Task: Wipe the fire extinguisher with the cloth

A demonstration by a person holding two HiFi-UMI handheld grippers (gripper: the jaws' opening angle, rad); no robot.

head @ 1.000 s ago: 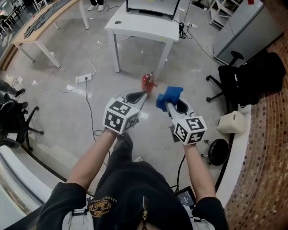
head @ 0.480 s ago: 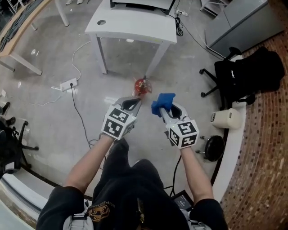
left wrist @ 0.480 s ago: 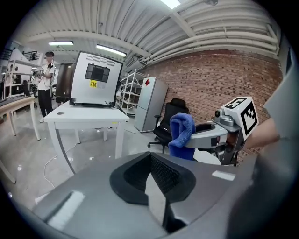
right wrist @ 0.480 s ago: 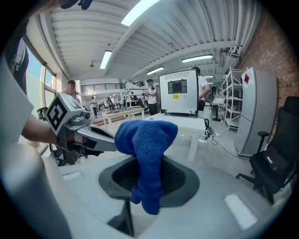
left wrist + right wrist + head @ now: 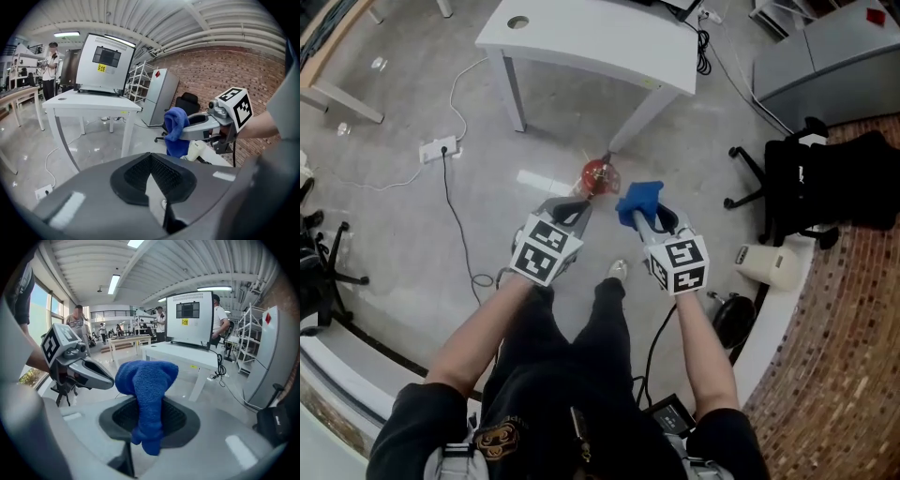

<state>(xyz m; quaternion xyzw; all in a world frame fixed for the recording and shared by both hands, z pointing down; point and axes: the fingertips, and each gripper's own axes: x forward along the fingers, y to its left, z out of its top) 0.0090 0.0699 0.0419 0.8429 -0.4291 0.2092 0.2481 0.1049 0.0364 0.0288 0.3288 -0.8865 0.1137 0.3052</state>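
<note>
Fingers: left gripper [image 5: 579, 208] closed, empty; right gripper [image 5: 648, 221] clamps 1 cloth [image 5: 639, 199]; 1 fire extinguisher [image 5: 598, 175].

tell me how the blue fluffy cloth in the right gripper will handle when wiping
Probably floppy: the blue fluffy cloth bunches up past the right gripper and a tail hangs loose. Likely light, since it folds over itself. Its terry pile should grip rather than slip.

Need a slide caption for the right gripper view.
Right gripper shut on a blue cloth, the shut left gripper alongside, a white table ahead.
</note>
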